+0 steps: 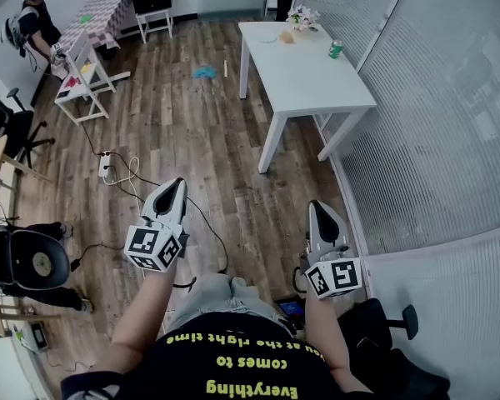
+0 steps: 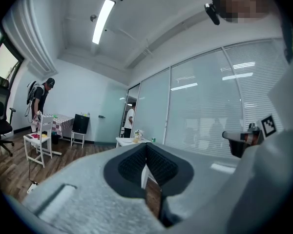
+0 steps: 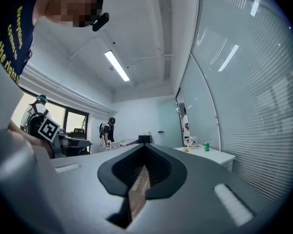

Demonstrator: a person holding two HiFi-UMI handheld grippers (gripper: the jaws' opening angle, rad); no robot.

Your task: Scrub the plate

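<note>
While nothing lies within reach, left gripper (image 1: 177,185) and right gripper (image 1: 317,207) are held level, jaws together and empty, well short of the table (image 1: 308,75). No plate shows; it may sit on that table.

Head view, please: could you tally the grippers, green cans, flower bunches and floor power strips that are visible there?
grippers: 2 (left gripper, right gripper)
green can: 1
flower bunch: 1
power strip: 1
Total: 5
</note>
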